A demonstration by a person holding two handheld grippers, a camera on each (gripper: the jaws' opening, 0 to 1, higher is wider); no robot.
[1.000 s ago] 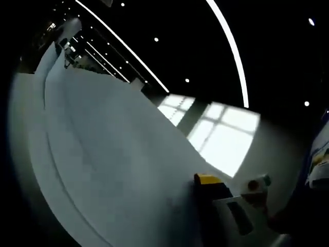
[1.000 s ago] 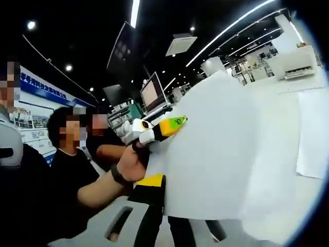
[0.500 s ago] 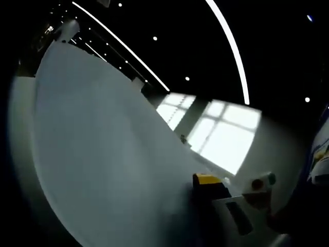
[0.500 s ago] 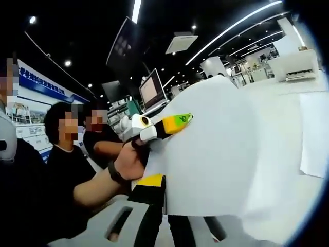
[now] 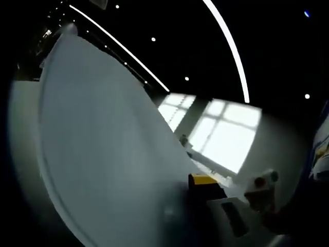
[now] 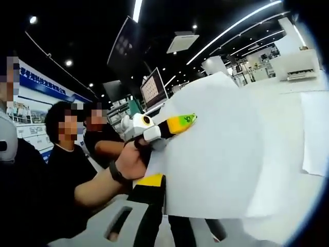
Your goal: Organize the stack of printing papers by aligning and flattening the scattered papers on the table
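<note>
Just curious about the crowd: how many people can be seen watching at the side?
3: one at the far left edge, one in black, one behind. Others may be hidden behind the held paper.

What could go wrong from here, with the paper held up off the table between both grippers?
1. The paper stack is lifted and bowed, pinched at one edge by the right gripper and left gripper; sheets could slip or crease.
2. A separate sheet lies on the table; lowering the stack blind could shove it further out of line.
</note>
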